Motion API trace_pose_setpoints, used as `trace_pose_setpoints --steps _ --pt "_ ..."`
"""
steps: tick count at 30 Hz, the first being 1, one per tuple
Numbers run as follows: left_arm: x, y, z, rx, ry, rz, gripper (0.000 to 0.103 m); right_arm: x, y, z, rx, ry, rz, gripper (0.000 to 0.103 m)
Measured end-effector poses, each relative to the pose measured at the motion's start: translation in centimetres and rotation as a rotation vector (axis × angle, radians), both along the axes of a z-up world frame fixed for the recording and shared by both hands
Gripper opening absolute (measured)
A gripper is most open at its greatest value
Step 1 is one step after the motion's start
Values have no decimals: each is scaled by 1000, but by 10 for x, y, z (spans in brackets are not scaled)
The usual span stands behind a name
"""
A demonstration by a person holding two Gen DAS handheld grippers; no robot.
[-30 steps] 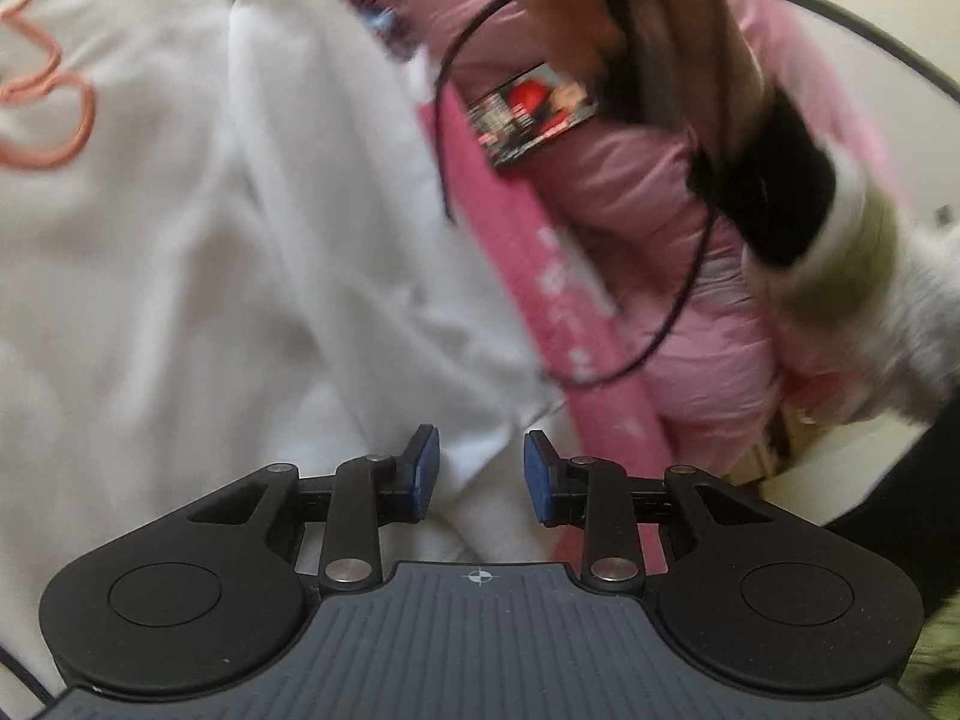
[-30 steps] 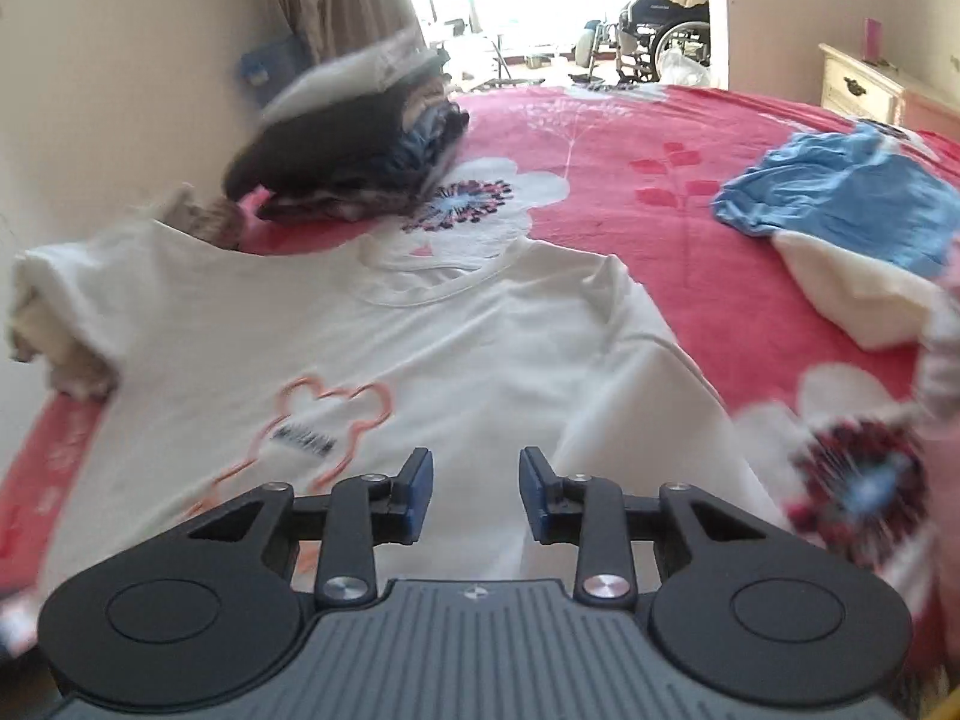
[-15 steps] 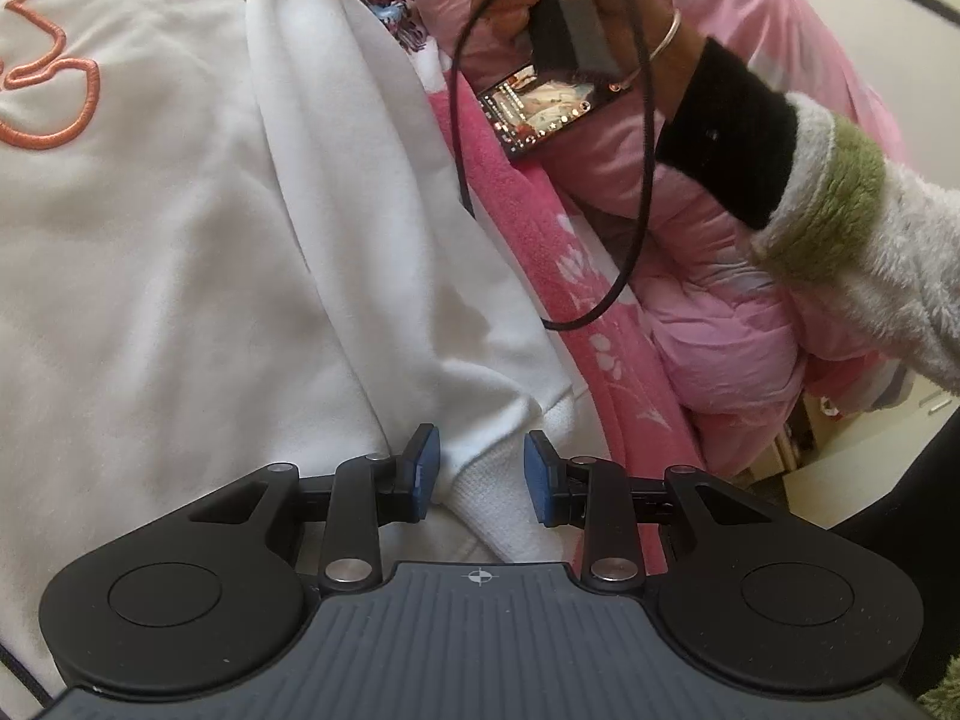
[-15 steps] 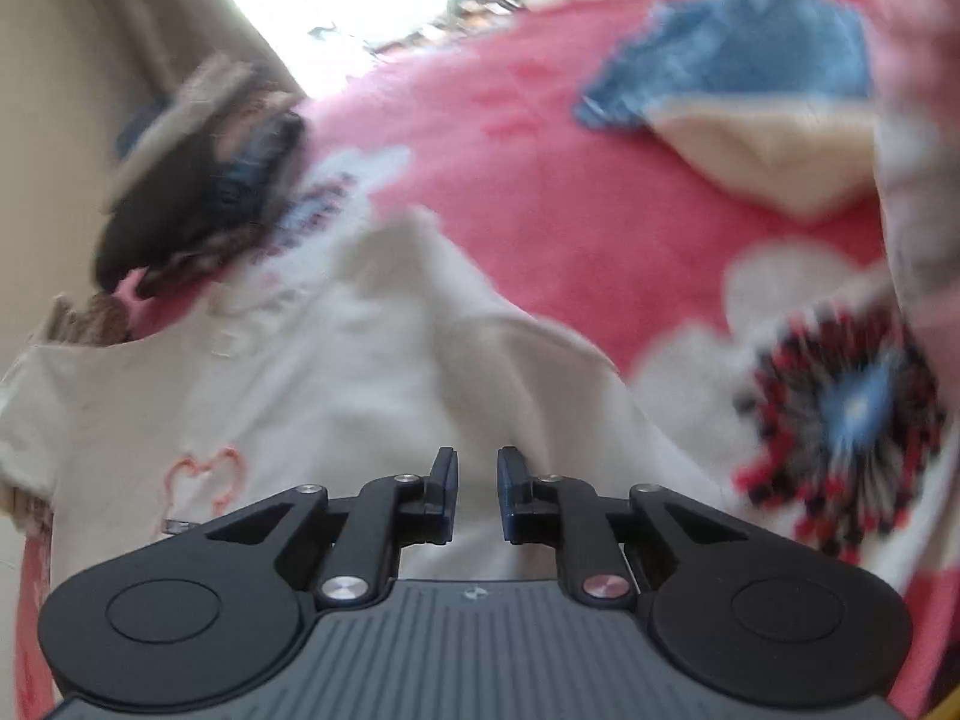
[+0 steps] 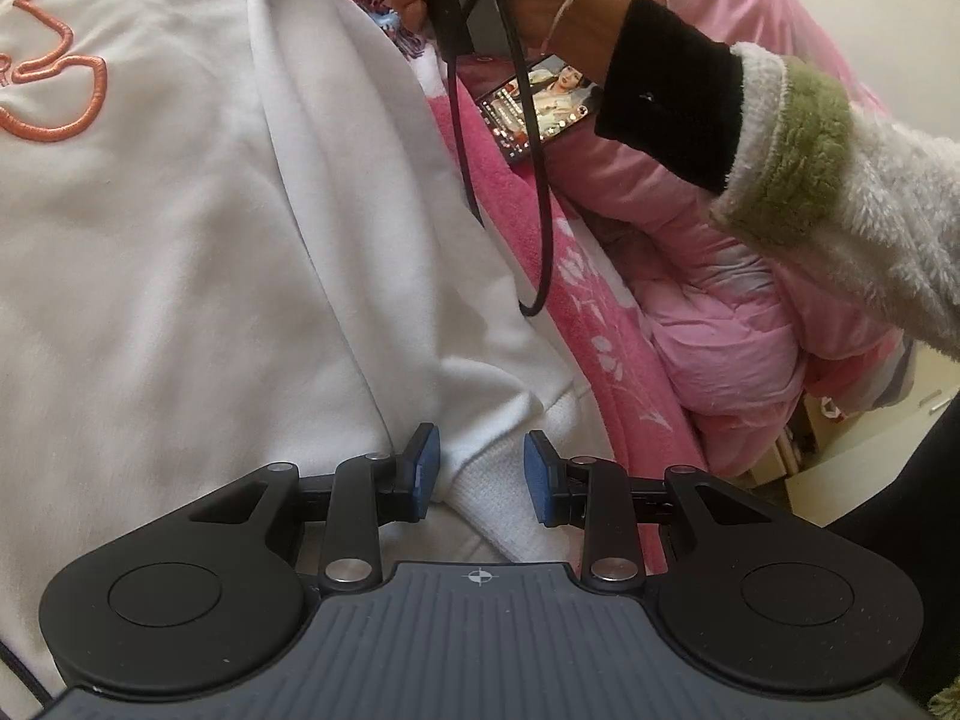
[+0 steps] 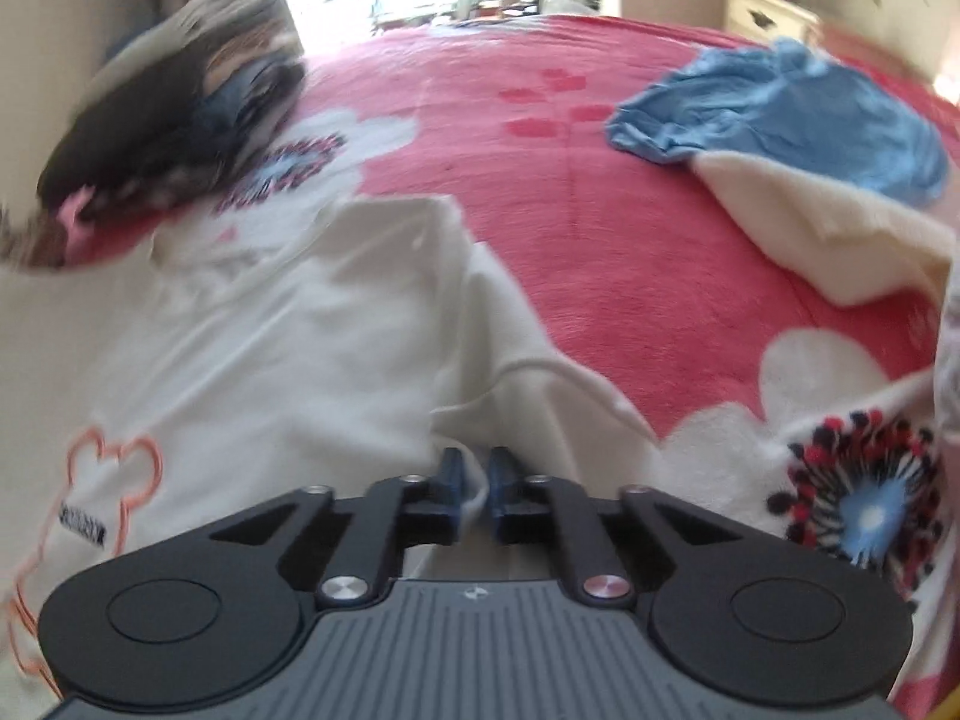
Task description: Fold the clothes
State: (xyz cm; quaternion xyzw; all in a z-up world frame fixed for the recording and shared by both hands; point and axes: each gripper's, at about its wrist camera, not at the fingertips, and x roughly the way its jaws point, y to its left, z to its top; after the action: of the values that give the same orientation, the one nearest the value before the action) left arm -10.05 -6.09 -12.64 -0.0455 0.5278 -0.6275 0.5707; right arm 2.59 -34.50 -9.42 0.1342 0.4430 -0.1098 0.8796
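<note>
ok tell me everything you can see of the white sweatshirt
The white sweatshirt lies front up and spread on the red floral blanket. It looks like soft cotton fleece, with an orange outline print on the chest and a ribbed cuff. The right gripper is shut on a fold of its sleeve; the left gripper is open with its jaws either side of the cuff.

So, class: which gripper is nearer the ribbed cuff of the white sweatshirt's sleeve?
Left. The left gripper is open with the ribbed cuff lying between its fingers. The right gripper is pinched on a fold of the white sweatshirt, with no cuff in its view.
</note>
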Motion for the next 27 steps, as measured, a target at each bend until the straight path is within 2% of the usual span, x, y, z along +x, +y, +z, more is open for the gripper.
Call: trace_pose_setpoints --steps 3,5,8,15,18,26,27 --pt "1 1 0 -3 -1 -1 30 -2 -8 2 60 -32 -24 1" --pt "0 1 1 -2 -4 -1 30 -9 -16 9 205 -135 -42 1" --pt "1 3 1 3 1 2 30 -8 -21 13 333 -213 -58 1" --pt "4 5 0 10 17 7 30 26 -5 -28 246 -148 -5 1" --pt "3 4 0 12 17 14 30 33 -12 -11 209 -159 -10 14" --pt "1 3 1 20 15 25 30 53 -31 35 109 -185 -21 16" --pt "1 3 1 20 14 26 30 67 -30 35 92 -152 -8 19"
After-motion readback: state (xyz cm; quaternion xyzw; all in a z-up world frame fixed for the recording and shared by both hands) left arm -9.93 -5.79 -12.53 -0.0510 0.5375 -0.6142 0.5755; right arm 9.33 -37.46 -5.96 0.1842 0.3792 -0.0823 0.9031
